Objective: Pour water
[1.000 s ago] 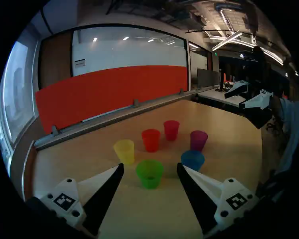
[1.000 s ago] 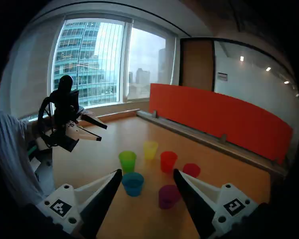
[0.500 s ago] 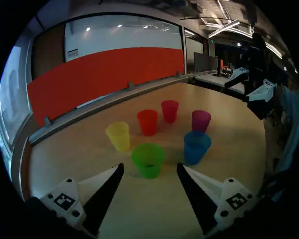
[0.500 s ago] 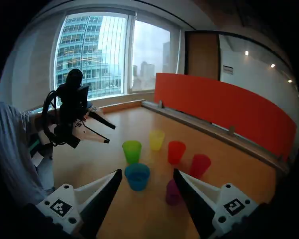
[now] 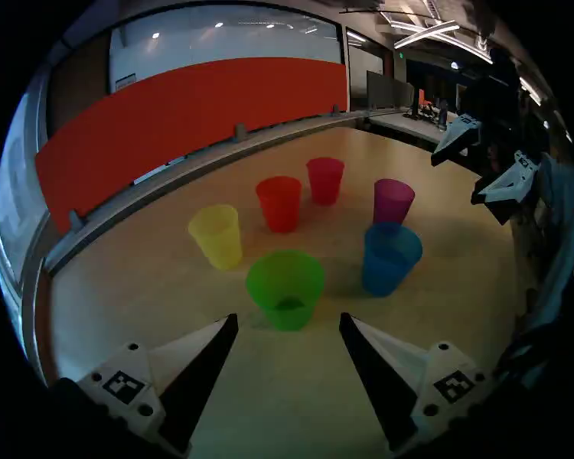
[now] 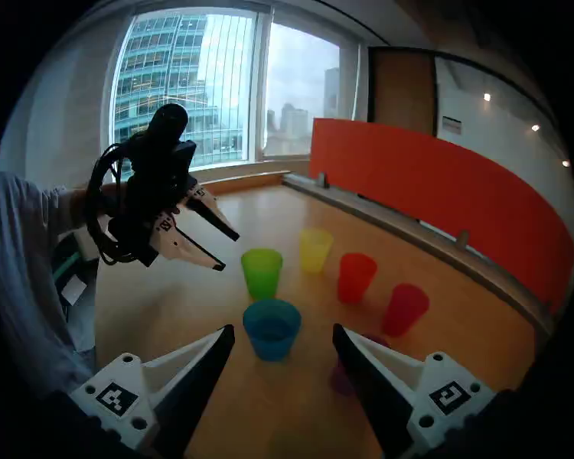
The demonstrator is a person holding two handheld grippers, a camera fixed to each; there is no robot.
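Left gripper view looks along the left gripper (image 5: pixel 287 316), whose two fingers are spread wide with nothing between them. It is released and lined up on the green cup (image 5: pixel 285 284), which stands upright just ahead of the tips. The right gripper (image 6: pixel 282 328) is likewise released and empty, and in the right gripper view the blue cup (image 6: pixel 272 327) sits centred just past its fingertips.

Six plastic cups stand in a loose ring on the wooden table (image 5: pixel 134 306). Behind the green and blue ones are the yellow cup (image 5: pixel 216 233), the orange cup (image 5: pixel 279 201), the pink cup (image 5: pixel 325 178) and the purple cup (image 5: pixel 392 200). Which cup holds the water I cannot tell; there is a dark patch at the bottom of the green one, but it is too unclear to call.

The step in hand looks like the reach-in, with each gripper taking its nearest cup. To do it well, keep the fingers wide until they sit on either side of the cup's wall, about midway up, then squeeze gently, since thin plastic probably flexes. The purple cup stands close behind the blue one, so the right approach should stay low and straight. Lift each cup level before any tilt.
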